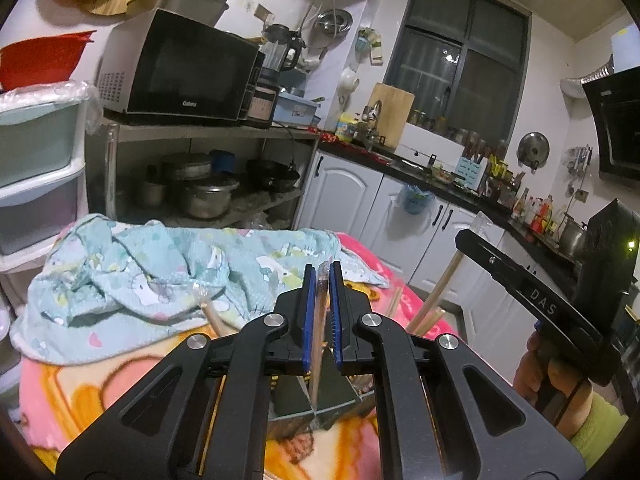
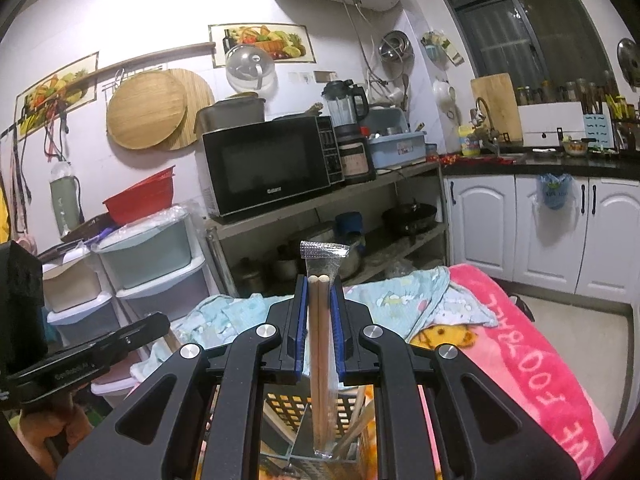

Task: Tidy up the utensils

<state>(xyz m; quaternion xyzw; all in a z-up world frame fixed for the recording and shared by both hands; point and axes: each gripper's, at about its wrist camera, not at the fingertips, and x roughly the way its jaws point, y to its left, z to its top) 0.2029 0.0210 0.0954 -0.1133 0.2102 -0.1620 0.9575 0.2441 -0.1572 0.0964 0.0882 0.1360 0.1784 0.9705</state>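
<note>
The left hand-held gripper [image 1: 319, 316] pinches one wrapped chopstick [image 1: 319, 332] upright, tip over the utensil holder [image 1: 316, 404] just below; the right hand-held gripper [image 2: 319, 320] clamps a wrapped chopstick pair [image 2: 320, 360] likewise, seemingly for dropping in.

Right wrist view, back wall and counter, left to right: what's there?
Round wooden boards → red basin → microwave → blender → cutting board → white cabinets.

Left gripper [image 1: 320, 308] clamps wrapped chopsticks [image 1: 319, 336] upright over divided holder [image 1: 316, 404] on pink blanket [image 1: 80, 384].
</note>
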